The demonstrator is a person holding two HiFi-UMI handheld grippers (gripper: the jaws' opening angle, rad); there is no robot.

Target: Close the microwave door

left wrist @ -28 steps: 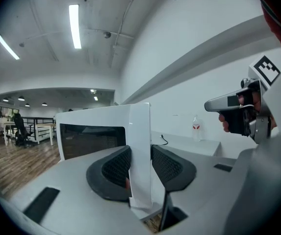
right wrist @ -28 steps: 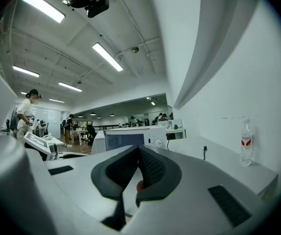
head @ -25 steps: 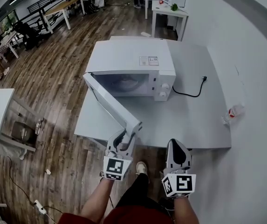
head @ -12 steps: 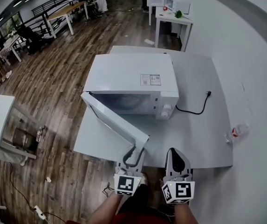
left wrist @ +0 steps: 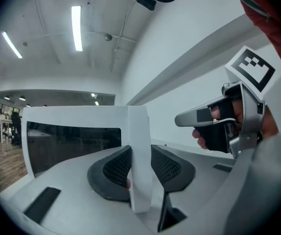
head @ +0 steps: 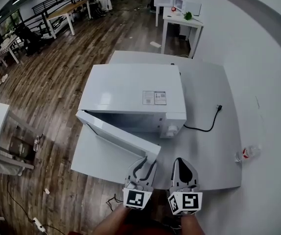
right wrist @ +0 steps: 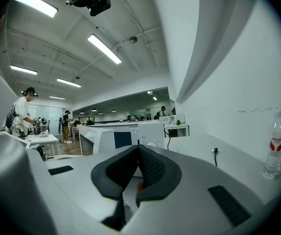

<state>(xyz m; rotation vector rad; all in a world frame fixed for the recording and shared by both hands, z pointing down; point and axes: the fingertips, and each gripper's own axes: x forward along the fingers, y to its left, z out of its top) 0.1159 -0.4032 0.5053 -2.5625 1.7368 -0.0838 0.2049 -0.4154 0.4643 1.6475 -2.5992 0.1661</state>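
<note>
A white microwave [head: 130, 92] stands on a white table [head: 206, 84], seen from above in the head view. Its door [head: 115, 136] hangs partly open, swung out to the front left at a narrow angle. My left gripper [head: 146, 161] has the door's free edge [left wrist: 139, 151] between its black pads [left wrist: 116, 168], and its jaws are closing on that edge. My right gripper [head: 181, 161] hovers just to the right over the table's front edge, shut with nothing in it [right wrist: 138, 153]. It also shows at the right of the left gripper view [left wrist: 179, 120].
A black power cord [head: 206, 126] trails over the table to the right of the microwave. A plastic bottle [head: 248, 153] lies near the table's right edge, by the white wall. Wooden floor, other tables and people are on the left and behind.
The door has swung from wide open to a narrow angle against the microwave. Both grippers have moved forward towards the microwave, the left one carrying the door's edge.
</note>
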